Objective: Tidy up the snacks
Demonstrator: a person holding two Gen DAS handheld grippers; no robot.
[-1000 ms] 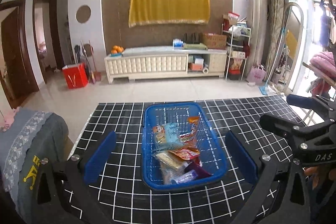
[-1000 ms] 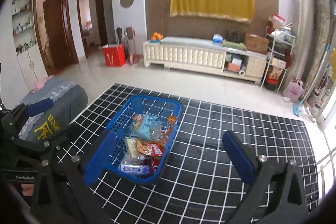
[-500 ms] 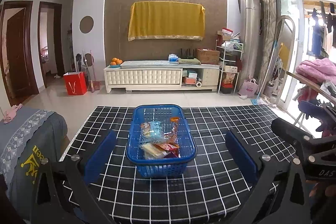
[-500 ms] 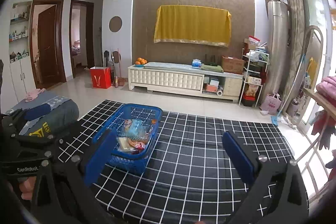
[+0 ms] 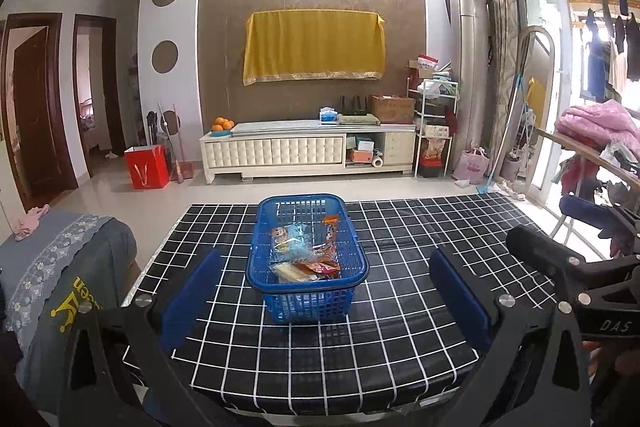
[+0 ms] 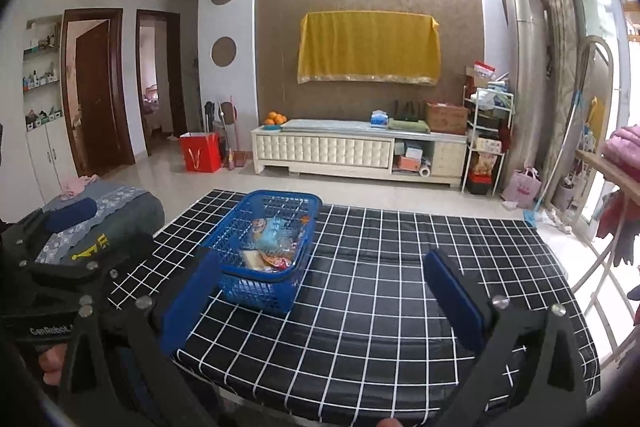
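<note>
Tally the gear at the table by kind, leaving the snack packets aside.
Basket: 1
Tools: 2, the left tool and the right tool, both open
Checked tablecloth: 1
Total: 4

The left gripper point(image 5: 326, 293) has black angular arms, blue rectangular finger pads point(image 5: 191, 294) and silver round screws. The right gripper point(image 6: 320, 291) is built alike, with blue pads point(image 6: 454, 301). White lettering "DAS" marks the black body at 4 o'clock in the left view; "CenRobot" sits at 8 o'clock in the right view, with bare skin just below.
</note>
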